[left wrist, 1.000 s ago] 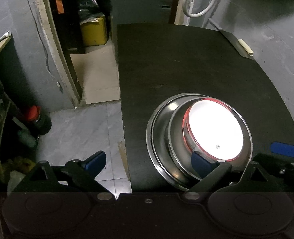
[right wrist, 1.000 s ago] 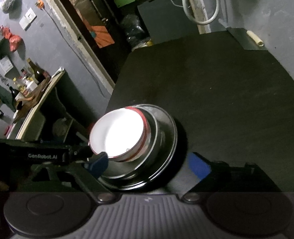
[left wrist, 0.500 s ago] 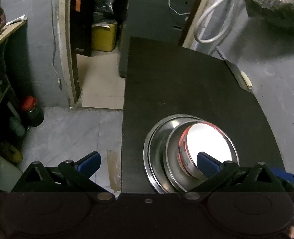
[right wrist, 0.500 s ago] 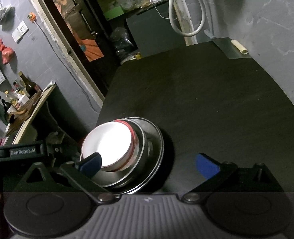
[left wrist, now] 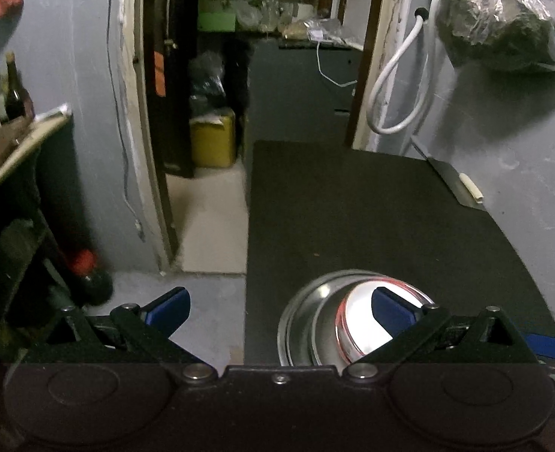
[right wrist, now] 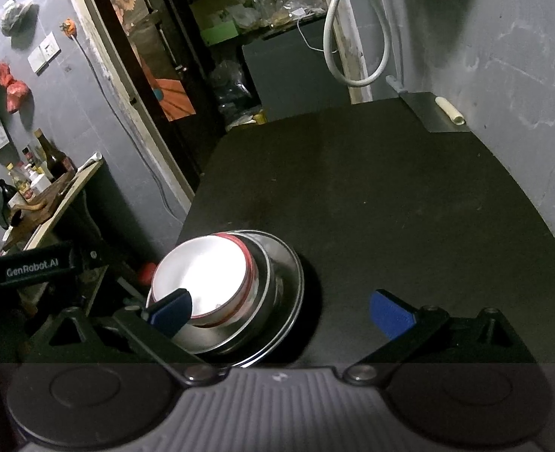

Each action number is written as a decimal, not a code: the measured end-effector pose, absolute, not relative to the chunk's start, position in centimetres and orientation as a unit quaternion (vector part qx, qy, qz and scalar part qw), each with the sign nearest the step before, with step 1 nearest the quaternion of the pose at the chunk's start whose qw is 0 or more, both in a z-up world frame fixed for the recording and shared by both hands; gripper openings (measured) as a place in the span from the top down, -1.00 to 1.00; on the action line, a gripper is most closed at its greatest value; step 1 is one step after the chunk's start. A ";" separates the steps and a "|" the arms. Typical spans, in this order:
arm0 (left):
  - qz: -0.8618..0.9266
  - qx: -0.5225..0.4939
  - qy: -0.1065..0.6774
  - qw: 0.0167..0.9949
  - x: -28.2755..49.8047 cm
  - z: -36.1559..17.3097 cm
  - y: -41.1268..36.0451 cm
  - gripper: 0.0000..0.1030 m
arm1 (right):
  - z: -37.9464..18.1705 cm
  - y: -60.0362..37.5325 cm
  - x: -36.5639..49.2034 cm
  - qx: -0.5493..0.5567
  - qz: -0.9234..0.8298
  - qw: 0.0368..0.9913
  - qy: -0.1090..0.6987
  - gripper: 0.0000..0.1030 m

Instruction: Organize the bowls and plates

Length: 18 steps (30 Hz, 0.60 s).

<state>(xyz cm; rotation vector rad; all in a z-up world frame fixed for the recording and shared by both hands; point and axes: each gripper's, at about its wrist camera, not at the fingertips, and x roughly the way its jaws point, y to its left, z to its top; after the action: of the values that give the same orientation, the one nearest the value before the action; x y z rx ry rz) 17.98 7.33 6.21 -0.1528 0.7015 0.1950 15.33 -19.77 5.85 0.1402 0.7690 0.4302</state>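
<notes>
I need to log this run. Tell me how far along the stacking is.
Done, it seems: the white bowl sits in a steel bowl, and both sit on the steel plate, one stack near the black table's edge. In hand: nothing; the left gripper and right gripper are both open and empty. Left: no other dishes show on the table, so perhaps nothing.
</notes>
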 end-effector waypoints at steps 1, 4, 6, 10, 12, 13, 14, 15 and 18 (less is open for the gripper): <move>0.099 -0.071 0.341 0.932 17.9 6.5 7.1 -0.98 | 6.0 -19.9 15.2 0.066 0.209 0.903 0.370 -1.00; 0.114 -0.064 0.326 0.936 17.4 7.6 6.5 -0.98 | 6.3 -20.2 14.7 0.062 0.212 0.905 0.364 -1.00; 0.125 -0.071 0.310 0.940 16.8 8.2 6.2 -0.98 | 6.7 -20.4 14.3 0.060 0.214 0.907 0.358 -1.00; 0.139 -0.077 0.300 0.941 16.0 9.3 5.8 -0.98 | 7.0 -20.9 13.6 0.068 0.212 0.909 0.351 -1.00; 0.144 -0.079 0.298 0.940 15.6 9.7 5.6 -0.98 | 7.2 -21.3 13.4 0.075 0.215 0.911 0.345 -1.00; 0.143 -0.083 0.296 0.941 15.4 9.9 5.4 -0.98 | 7.3 -21.5 13.3 0.079 0.215 0.912 0.341 -1.00; 0.143 -0.085 0.295 0.941 15.2 10.0 5.4 -0.98 | 7.4 -21.7 13.1 0.080 0.215 0.912 0.339 -1.00; 0.143 -0.086 0.292 0.942 14.8 10.1 5.2 -0.98 | 7.4 -21.8 13.0 0.080 0.216 0.913 0.337 -1.00; 0.145 -0.087 0.292 0.942 14.2 10.4 4.7 -0.98 | 7.9 -22.3 12.6 0.080 0.218 0.916 0.327 -1.00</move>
<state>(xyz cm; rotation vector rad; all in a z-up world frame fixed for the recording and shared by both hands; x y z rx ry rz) 14.25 4.69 10.44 -0.1778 0.5949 0.2951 12.59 -22.33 7.88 0.1656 0.6737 0.4482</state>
